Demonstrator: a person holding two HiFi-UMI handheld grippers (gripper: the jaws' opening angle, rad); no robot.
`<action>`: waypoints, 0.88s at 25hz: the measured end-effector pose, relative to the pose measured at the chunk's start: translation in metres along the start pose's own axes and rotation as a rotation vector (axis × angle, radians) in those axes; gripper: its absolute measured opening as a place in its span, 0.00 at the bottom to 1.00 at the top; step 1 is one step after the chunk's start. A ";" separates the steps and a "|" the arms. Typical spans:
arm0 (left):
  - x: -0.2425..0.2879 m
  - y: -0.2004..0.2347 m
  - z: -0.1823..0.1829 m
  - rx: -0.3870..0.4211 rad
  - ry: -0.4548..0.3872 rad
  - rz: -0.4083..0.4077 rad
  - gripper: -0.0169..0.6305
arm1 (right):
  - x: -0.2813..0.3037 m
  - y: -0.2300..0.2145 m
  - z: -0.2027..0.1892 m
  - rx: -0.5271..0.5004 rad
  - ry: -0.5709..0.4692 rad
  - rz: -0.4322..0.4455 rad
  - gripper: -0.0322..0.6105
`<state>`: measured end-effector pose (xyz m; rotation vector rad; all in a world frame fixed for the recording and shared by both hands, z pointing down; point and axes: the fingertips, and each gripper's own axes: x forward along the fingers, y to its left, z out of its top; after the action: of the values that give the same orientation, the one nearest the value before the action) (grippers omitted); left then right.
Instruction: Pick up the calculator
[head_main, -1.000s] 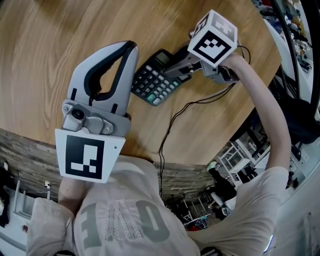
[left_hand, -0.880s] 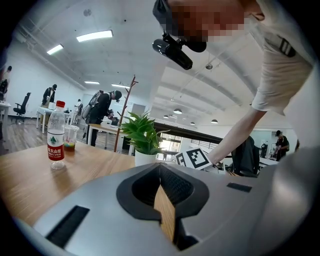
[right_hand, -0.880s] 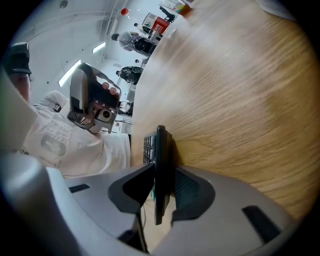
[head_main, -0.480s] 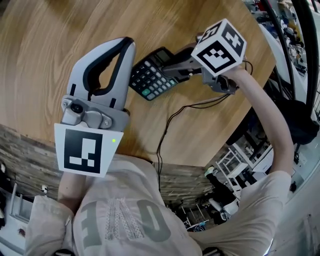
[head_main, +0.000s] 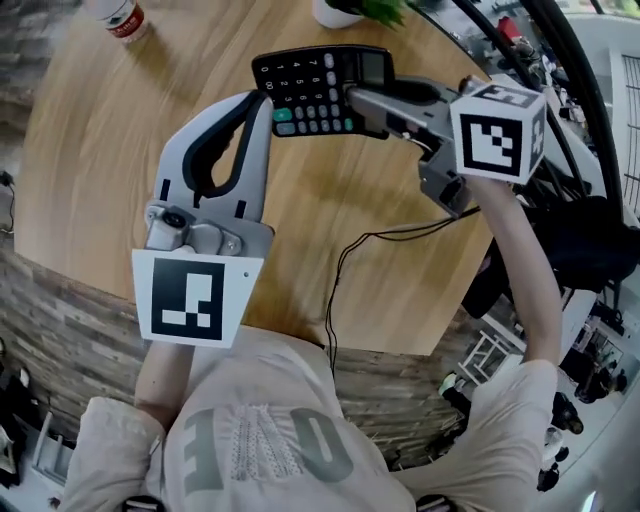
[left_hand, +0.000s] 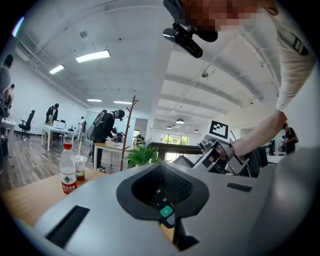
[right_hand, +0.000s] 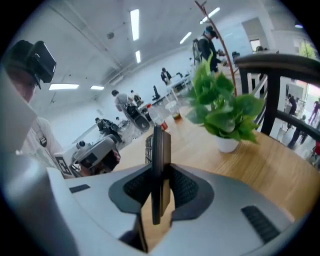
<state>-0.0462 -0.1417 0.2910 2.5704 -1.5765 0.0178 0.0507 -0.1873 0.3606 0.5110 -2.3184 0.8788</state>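
A black calculator (head_main: 312, 88) with grey and green keys hangs above the wooden table (head_main: 110, 150), keys facing up. My right gripper (head_main: 352, 104) is shut on its right edge. In the right gripper view the calculator (right_hand: 161, 145) stands edge-on, clamped between the two pads of the right gripper (right_hand: 159, 172). My left gripper (head_main: 263, 100) sits just left of the calculator, its tips together with nothing in them. In the left gripper view, calculator keys (left_hand: 164, 200) show through the loop behind the left gripper's (left_hand: 161, 167) closed tips.
A water bottle (head_main: 120, 18) stands at the far left of the table, and a drink cup (left_hand: 80, 167) is beside it. A potted plant (right_hand: 225, 115) stands at the far edge. A black cable (head_main: 345, 260) trails over the near table edge. People stand far behind.
The right gripper has lifted the calculator off the table and carried it up and away from me. The left gripper has risen a little, still shut.
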 end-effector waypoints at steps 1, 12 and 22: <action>-0.003 -0.002 0.009 0.012 -0.013 -0.004 0.04 | -0.010 0.010 0.010 -0.008 -0.062 -0.017 0.21; -0.037 -0.026 0.099 0.083 -0.184 -0.002 0.04 | -0.137 0.105 0.044 -0.012 -0.738 -0.284 0.21; -0.050 -0.064 0.132 0.166 -0.264 -0.084 0.04 | -0.210 0.153 -0.021 -0.011 -1.077 -0.620 0.21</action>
<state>-0.0196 -0.0840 0.1501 2.8656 -1.6104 -0.2172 0.1341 -0.0362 0.1652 1.9331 -2.7112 0.2689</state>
